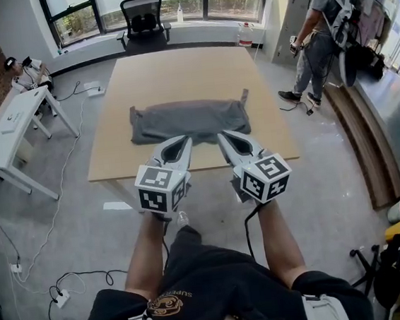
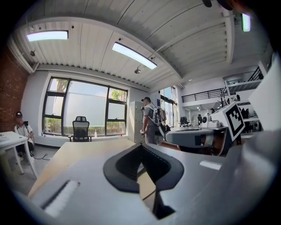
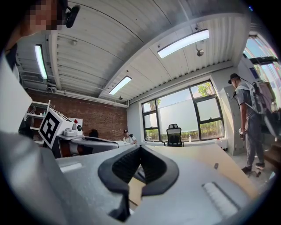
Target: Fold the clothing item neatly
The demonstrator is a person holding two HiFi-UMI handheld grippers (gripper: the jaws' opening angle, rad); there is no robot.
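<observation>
A grey garment [image 1: 189, 120] lies as a wide, flat band across the middle of the tan table [image 1: 177, 73], with a small flap sticking up at its right end. My left gripper [image 1: 187, 140] and right gripper [image 1: 220, 136] hover side by side over the table's near edge, their tips just short of the garment's near hem. Both point roughly level towards the far window. In the left gripper view the black pads [image 2: 131, 165] meet at the tip with nothing between them. The right gripper view shows its pads [image 3: 127, 167] shut and empty too.
A black office chair [image 1: 144, 16] stands at the table's far end. At the left are a white desk [image 1: 9, 133] and a seated person [image 1: 29, 73]. A standing person [image 1: 318, 33] and a long wooden bench [image 1: 361, 142] are at the right. Cables [image 1: 56, 206] lie on the floor.
</observation>
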